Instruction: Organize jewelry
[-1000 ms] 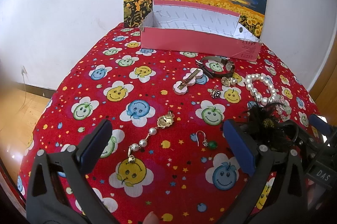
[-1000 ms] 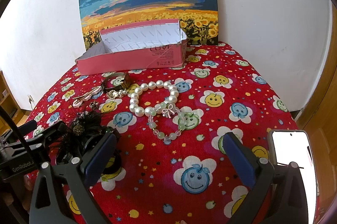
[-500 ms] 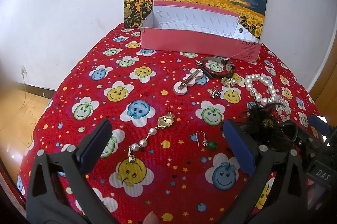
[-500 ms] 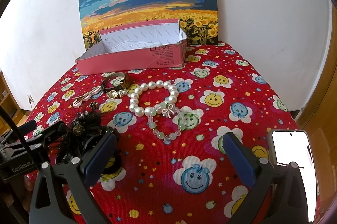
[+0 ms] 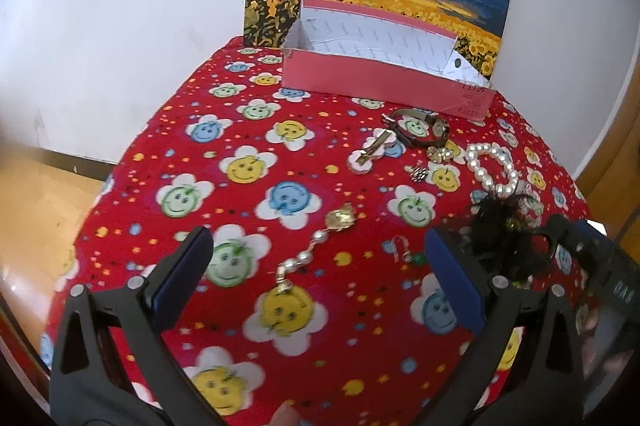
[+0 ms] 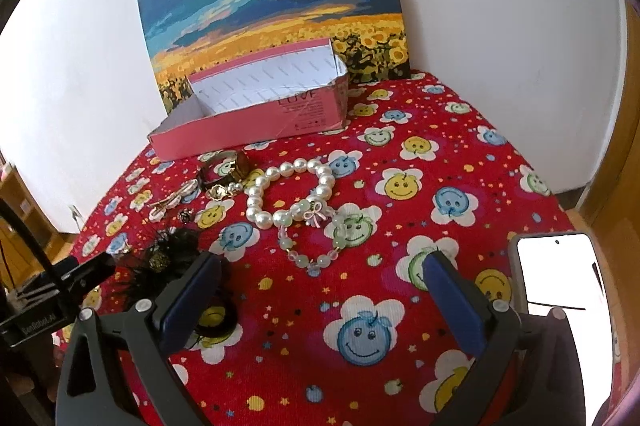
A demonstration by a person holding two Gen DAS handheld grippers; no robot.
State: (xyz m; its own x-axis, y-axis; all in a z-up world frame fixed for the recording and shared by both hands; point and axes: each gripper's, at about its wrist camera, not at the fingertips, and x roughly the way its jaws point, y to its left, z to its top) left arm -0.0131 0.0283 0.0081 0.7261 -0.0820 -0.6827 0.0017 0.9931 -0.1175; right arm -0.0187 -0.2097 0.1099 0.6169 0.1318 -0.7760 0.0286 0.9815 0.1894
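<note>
An open pink box stands at the back of the table. Jewelry lies on the red smiley cloth. My left gripper is open and empty, low over a gold pearl drop piece and a green hook earring. My right gripper is open and empty, just short of a green bead bracelet and a white pearl bracelet. A black feather headband lies between the two grippers.
A watch, a pink hair clip, a gold brooch and a small charm lie before the box. A painting leans on the wall. A lit phone is at the right. The table drops off at left.
Both grippers have moved slightly forward and lower toward the jewelry; the left view is blurred by motion. Nothing has been taken hold of.
</note>
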